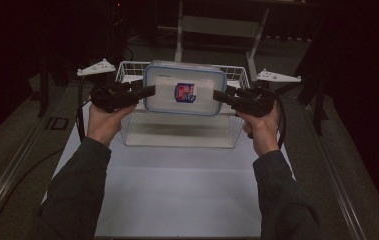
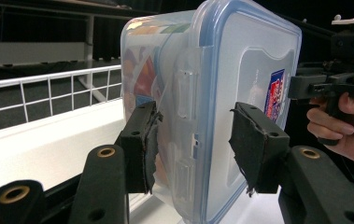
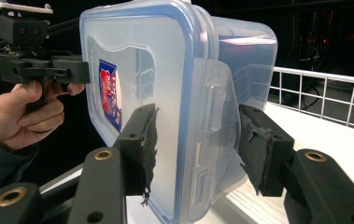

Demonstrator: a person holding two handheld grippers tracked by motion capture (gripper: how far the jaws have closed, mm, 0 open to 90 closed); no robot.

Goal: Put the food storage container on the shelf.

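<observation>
While over basket, lidded container aloft

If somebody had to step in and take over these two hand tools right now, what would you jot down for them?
Left gripper: jaws straddle the left short end of the lidded plastic box, one pad touching, the other gapped.
Right gripper: astride the right end likewise.
The box hangs between them above the white wire basket on the table.
Done: box lifted, lid on.
Left: probably setting it down; goal unknown.
</observation>
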